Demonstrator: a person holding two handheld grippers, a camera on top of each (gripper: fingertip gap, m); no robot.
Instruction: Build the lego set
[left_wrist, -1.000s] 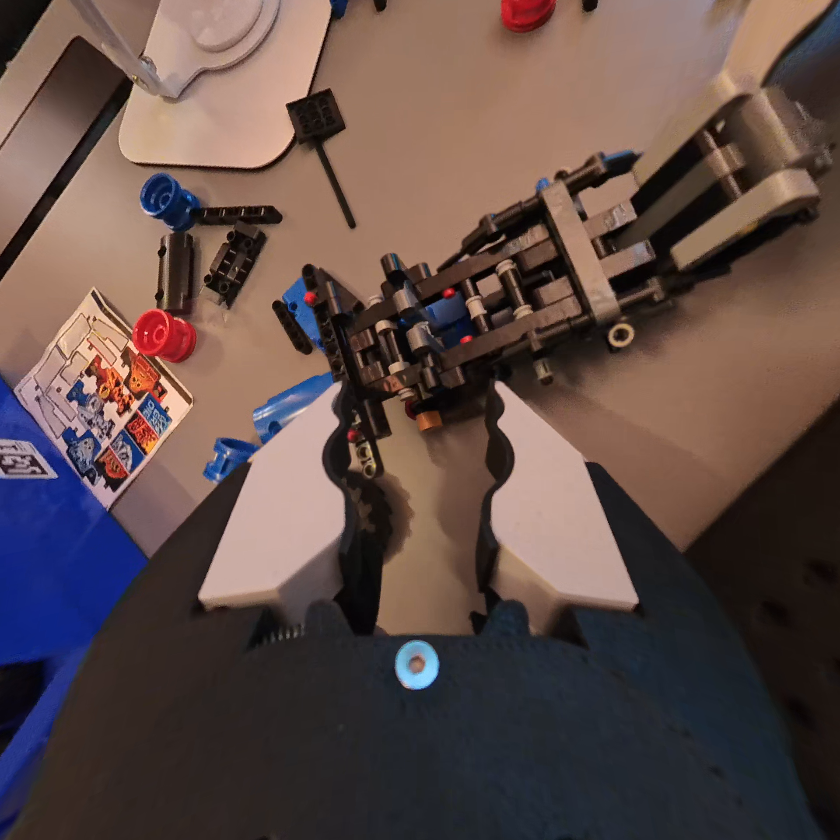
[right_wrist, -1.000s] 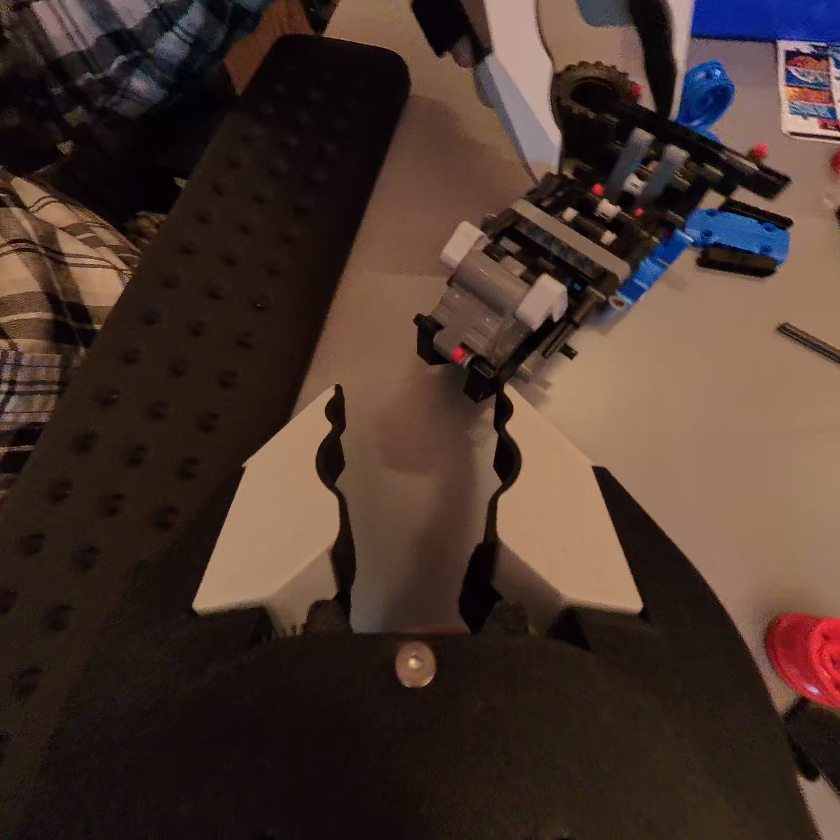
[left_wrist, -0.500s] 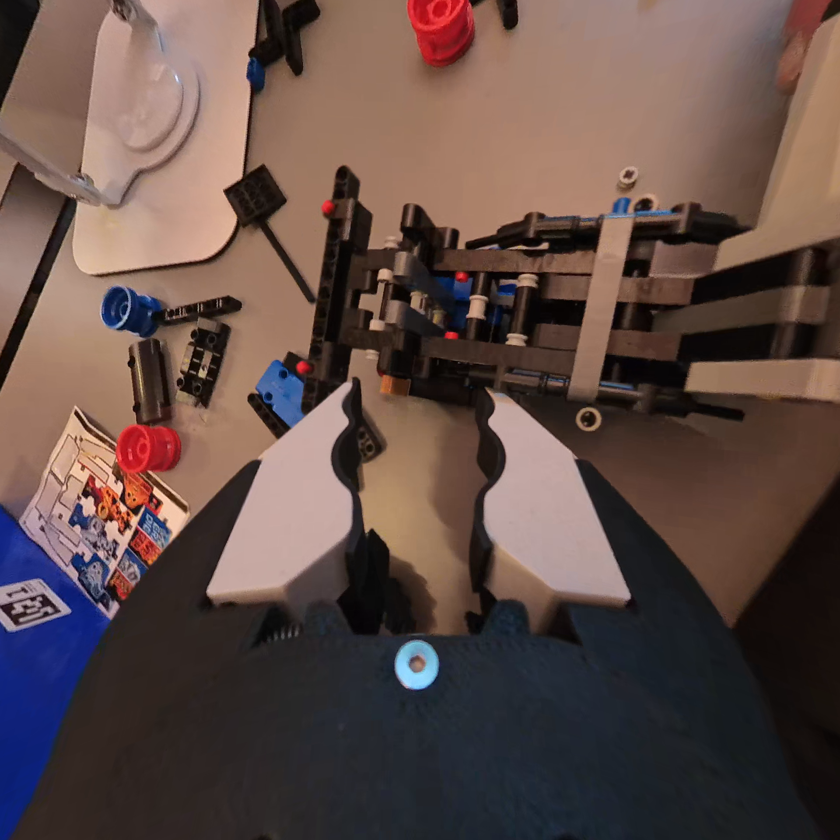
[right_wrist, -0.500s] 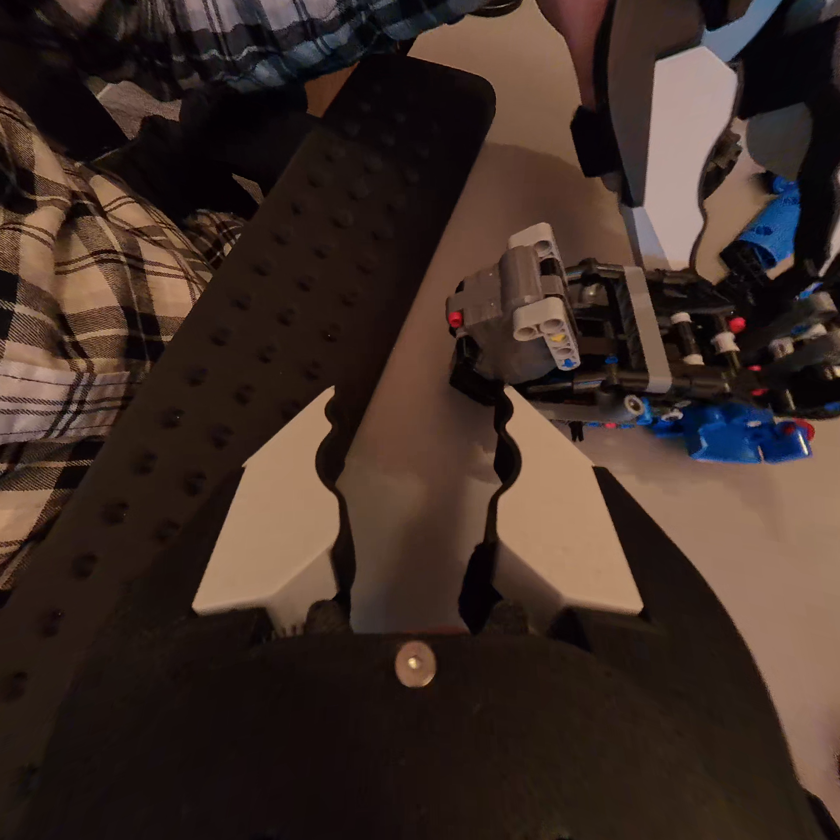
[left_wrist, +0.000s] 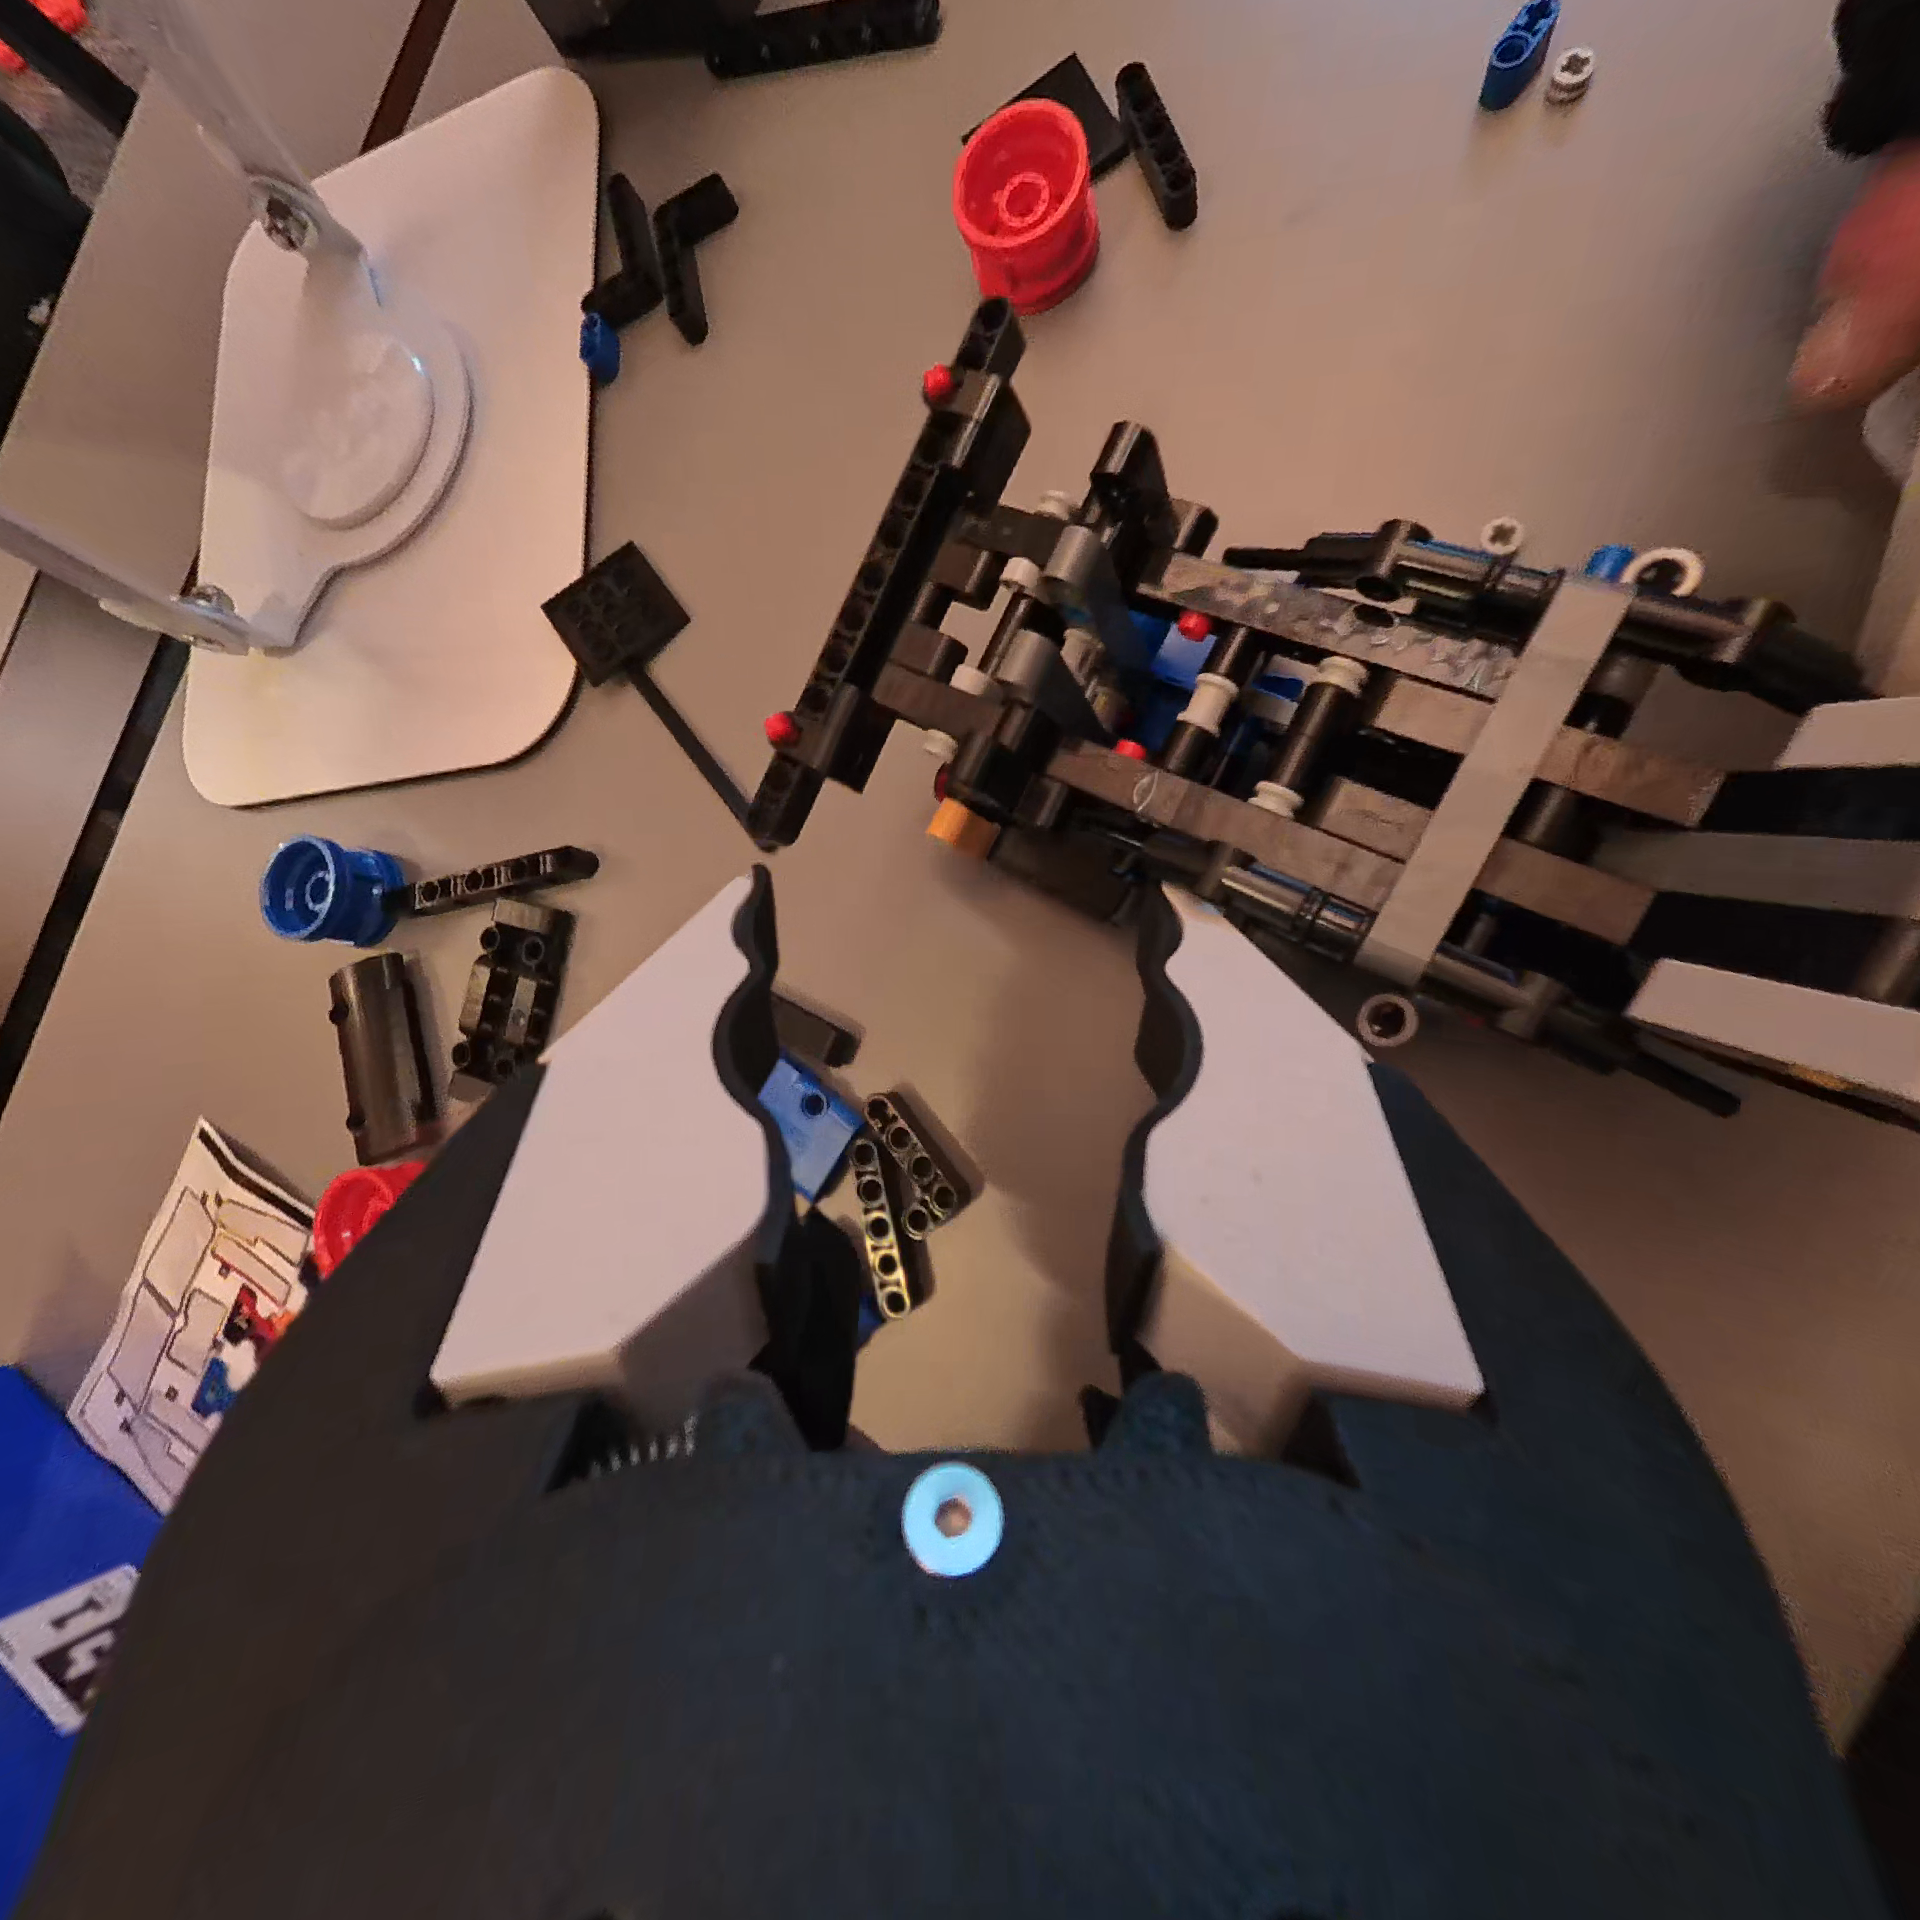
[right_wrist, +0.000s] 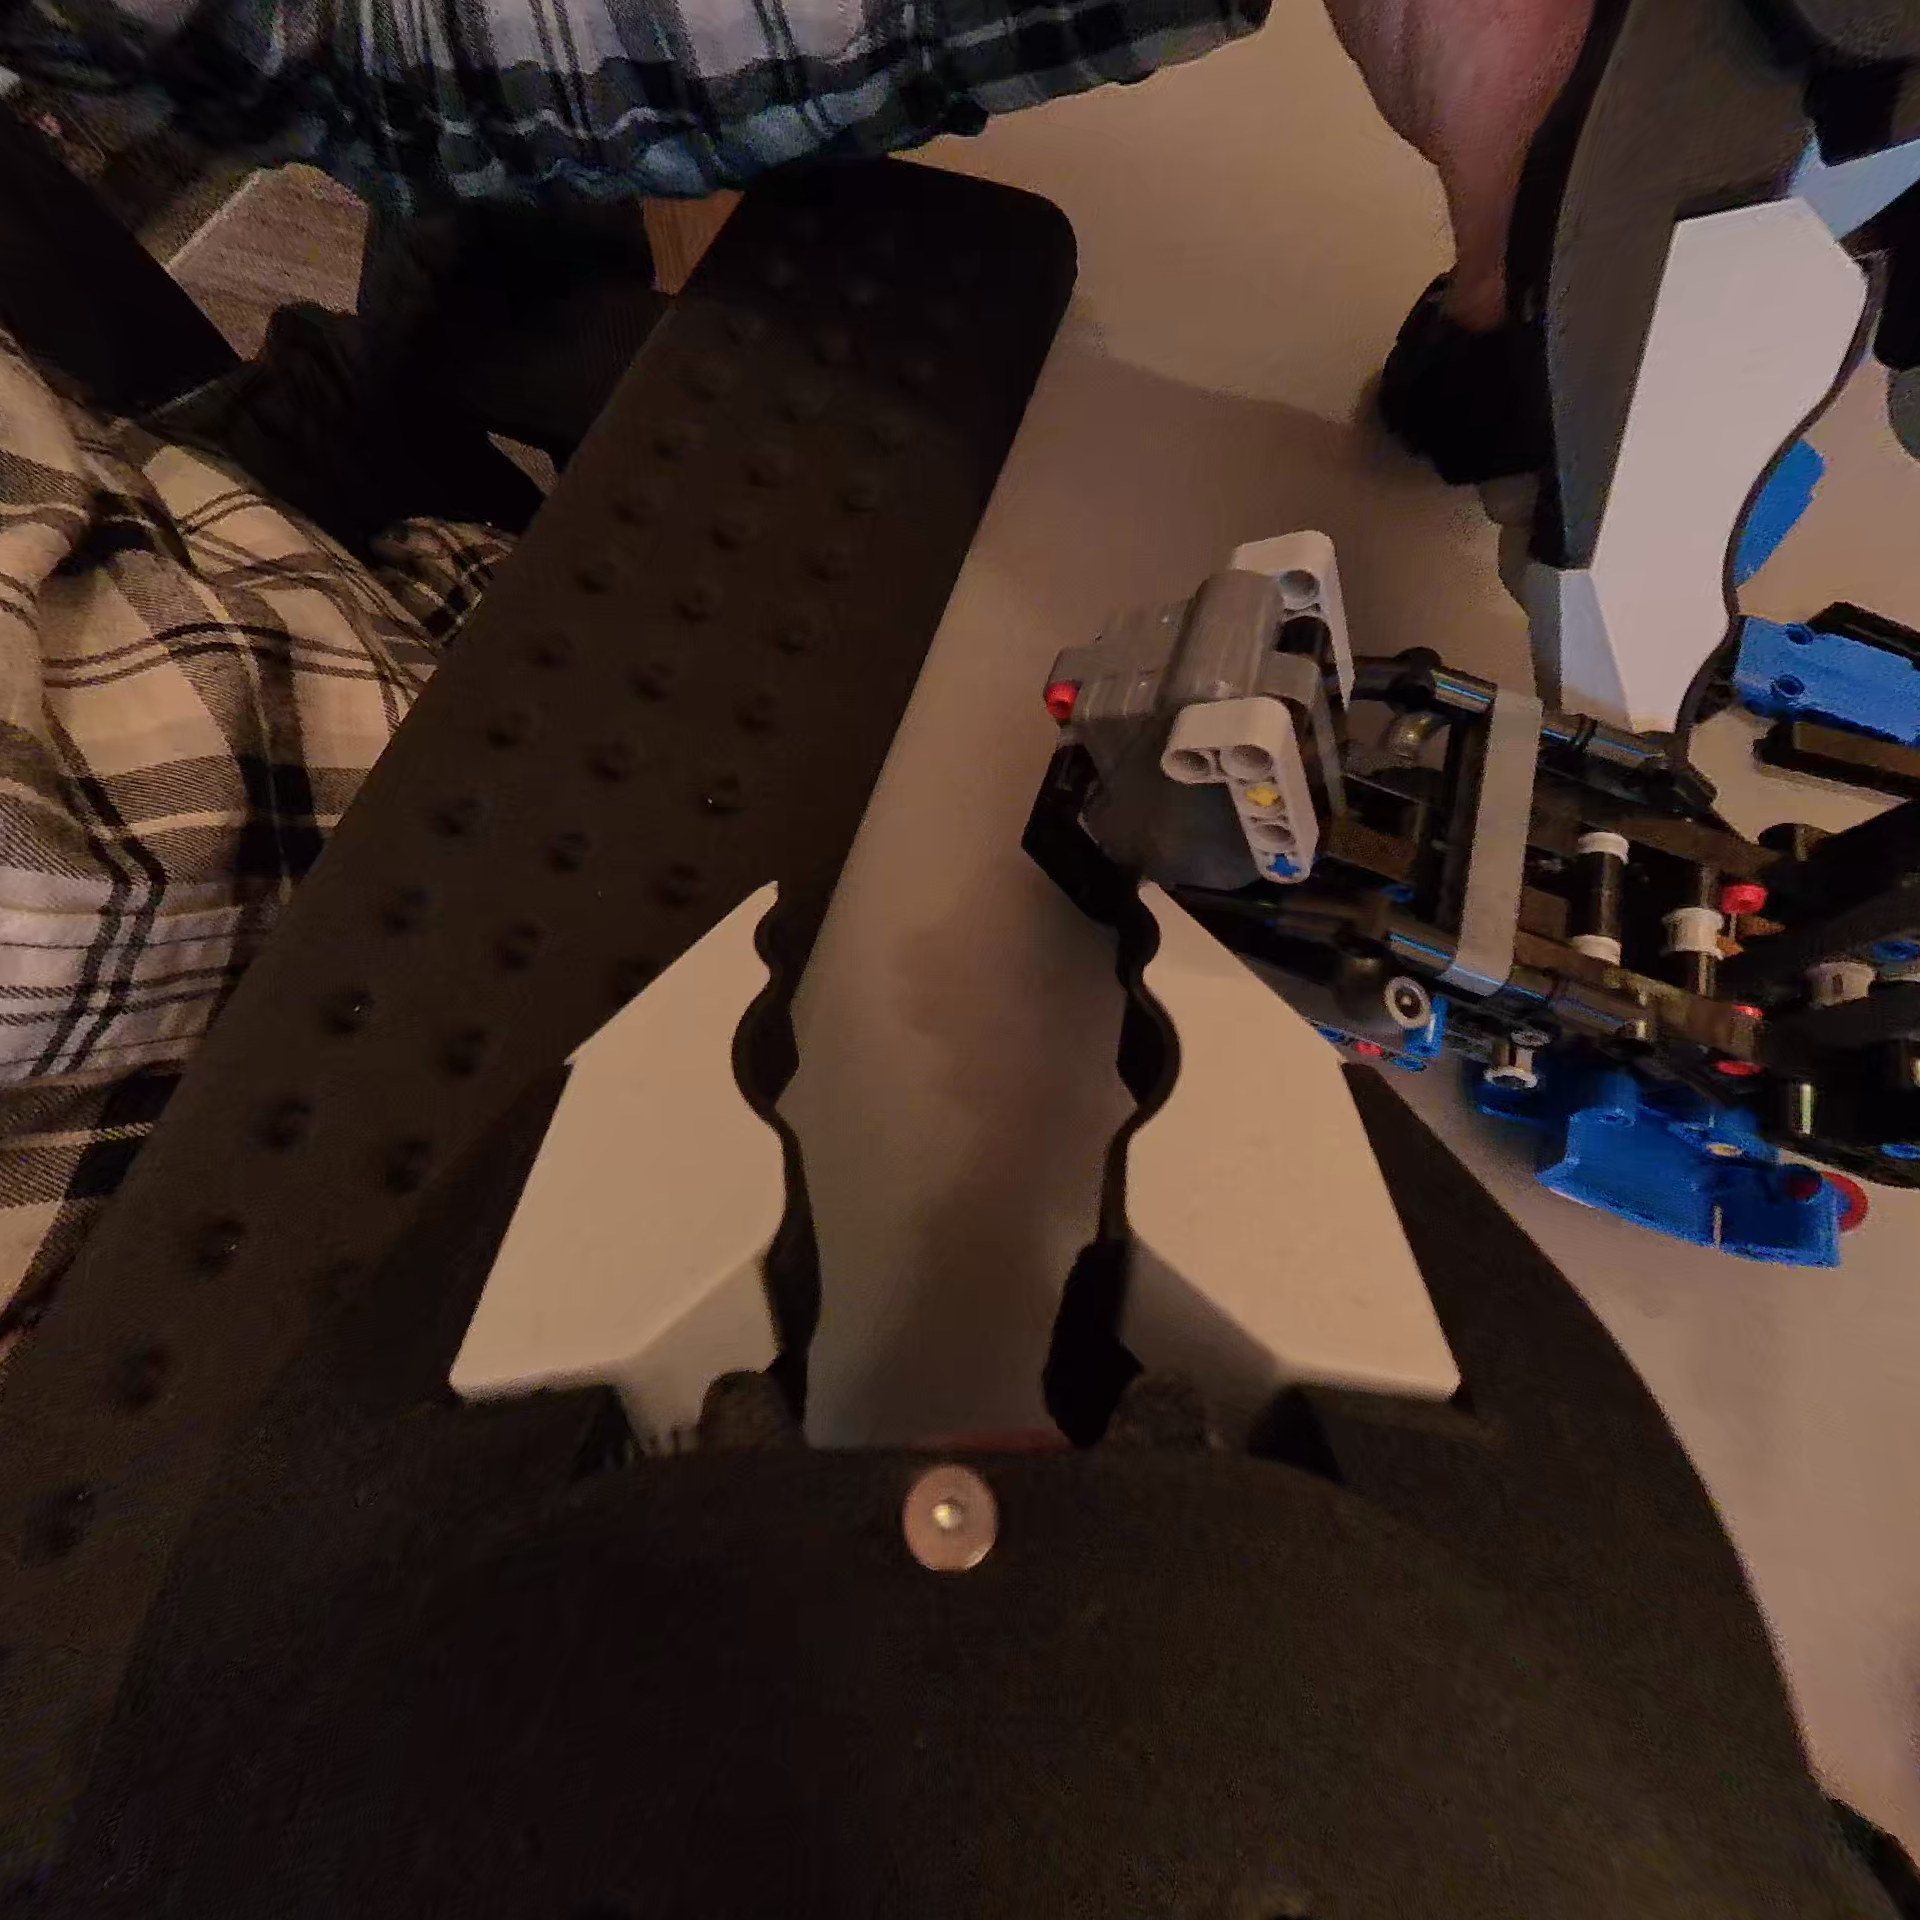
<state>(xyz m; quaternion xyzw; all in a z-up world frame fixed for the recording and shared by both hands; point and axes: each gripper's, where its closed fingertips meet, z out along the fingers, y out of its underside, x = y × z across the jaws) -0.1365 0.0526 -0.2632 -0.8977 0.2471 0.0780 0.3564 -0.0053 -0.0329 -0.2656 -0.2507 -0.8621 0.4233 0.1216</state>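
Observation:
The black lego chassis (left_wrist: 1247, 727) lies on the grey table (left_wrist: 1351, 260), its long black beam with red pins toward the far left. In the right wrist view the chassis (right_wrist: 1558, 914) rests on its side, grey end block (right_wrist: 1195, 717) facing me and a blue fender (right_wrist: 1683, 1174) underneath. My left gripper (left_wrist: 956, 899) is open, just short of the chassis, above a loose blue piece (left_wrist: 810, 1127) and black liftarms (left_wrist: 904, 1174). A dark piece (left_wrist: 816, 1320) sits deep by its left finger. My right gripper (right_wrist: 956, 904) is open and empty, its right fingertip against the chassis's black corner.
Loose parts lie around: a red hub (left_wrist: 1023, 218), a blue hub (left_wrist: 312, 888), a black cylinder (left_wrist: 379, 1049), a black plate with an axle (left_wrist: 613, 613). A white stand base (left_wrist: 405, 416) is at far left, a sticker sheet (left_wrist: 197, 1309) near left. A black dimpled slab (right_wrist: 675, 727) lies left of the right gripper. It is some 6 centimetres from my left tips to the loose blue piece (left_wrist: 810, 1127). It is also in sight in the right wrist view (right_wrist: 1765, 676).
My left gripper has drawn back from the chassis and now hangs over the loose blue piece. The chassis has turned. My right gripper has come closer to its grey end.

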